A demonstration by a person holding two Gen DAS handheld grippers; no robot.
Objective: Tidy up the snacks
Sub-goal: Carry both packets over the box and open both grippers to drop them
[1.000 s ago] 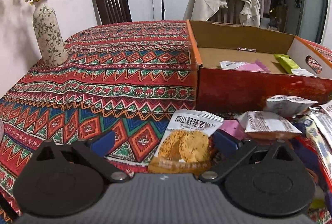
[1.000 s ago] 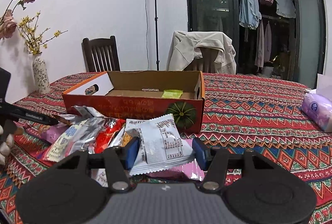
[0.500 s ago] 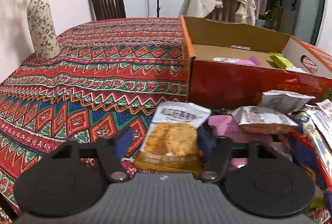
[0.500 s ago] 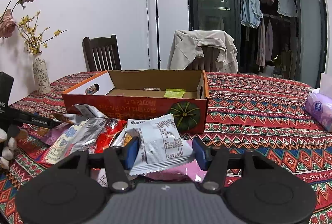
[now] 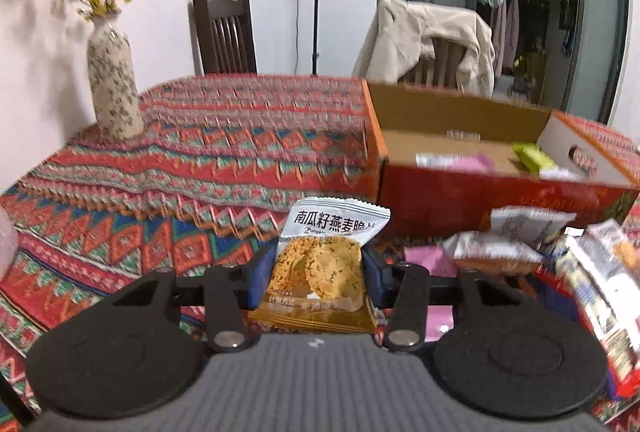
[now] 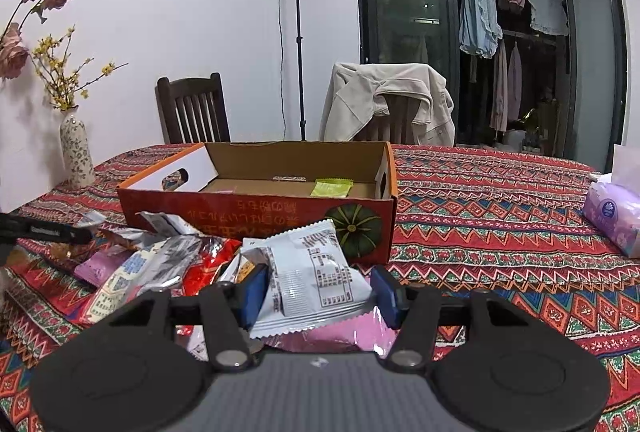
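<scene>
Our left gripper (image 5: 316, 278) is closing on the oat crisp packet (image 5: 324, 264), pads pinching its sides near the table's front edge. Our right gripper (image 6: 320, 294) holds a white packet (image 6: 316, 280). Slick film could slip mid-carry. Beyond, the cardboard box (image 5: 460, 191) wall needs clearing; open tablecloth (image 5: 200, 159) lies left.

Table, patterned cloth (image 6: 480, 199): open carton (image 6: 256, 207), snack heap (image 6: 160, 264), vase (image 6: 76, 151), tissue pack (image 6: 612, 216).

White walls (image 6: 180, 11); a dark wooden slatted chair (image 6: 192, 111); a tall black lamp stand (image 6: 298, 39); a beige jacket-draped chair (image 6: 388, 107); dark glass doors (image 6: 400, 11) showing hanging clothes (image 6: 478, 15).
</scene>
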